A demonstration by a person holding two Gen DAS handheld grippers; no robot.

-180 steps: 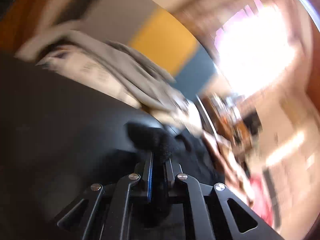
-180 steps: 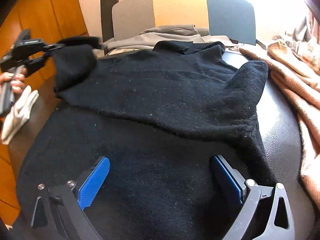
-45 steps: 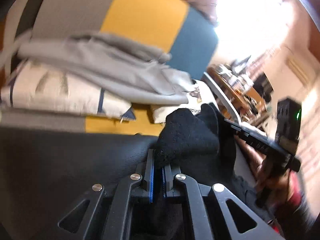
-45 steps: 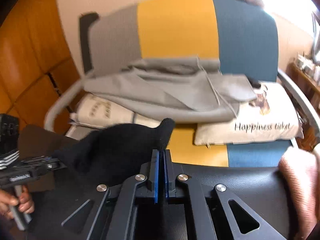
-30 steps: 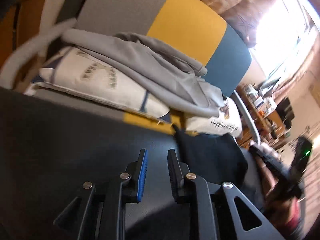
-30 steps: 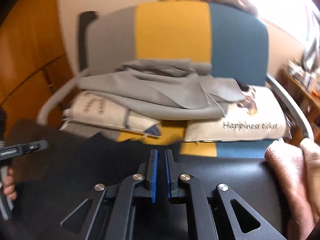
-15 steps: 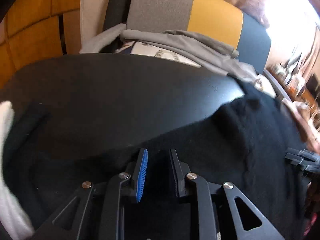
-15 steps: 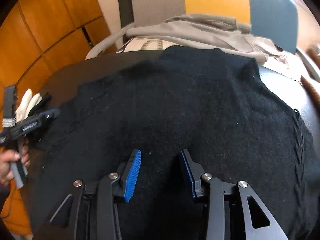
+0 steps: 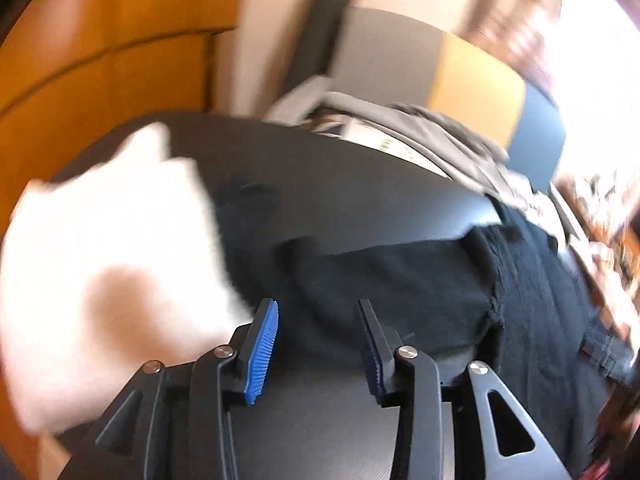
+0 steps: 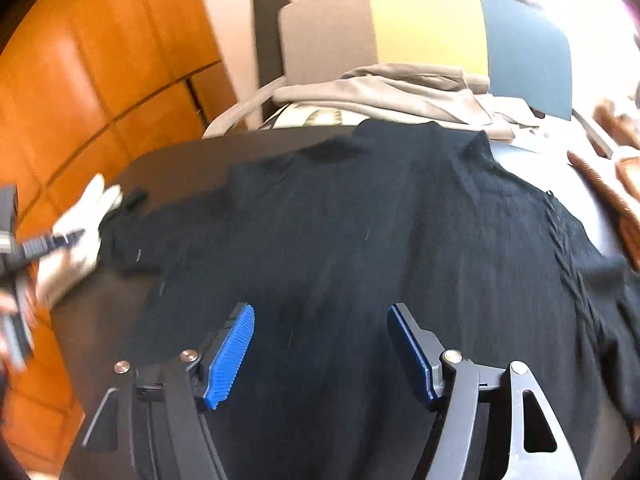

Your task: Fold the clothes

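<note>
Black sweater (image 10: 380, 232) lies spread on the surface (image 10: 180, 160). Both tongs, left (image 9: 316, 332) and right (image 10: 320, 344), spread and empty above it. Knit looks soft, limp; best pinched at hem or sleeve edge.

Left wrist cam sits just behind the left gripper (image 9: 316, 320), low and close over the dark table (image 9: 340, 184), looking forward and tilted; picture is motion-blurred. Ahead of its fingers: edge of the black sweater (image 9: 400, 280); off to its left side, a white cloth (image 9: 100, 260). Right wrist cam sits behind the right gripper (image 10: 320, 332), higher up, looking down over the sweater spread ahead. Both face the tricolor chair (image 10: 420, 28) beyond the table's far edge. Shared: sweater, table, chair, white cloth, grey garment (image 10: 400, 88). Right view also catches the left gripper at its far left.
</note>
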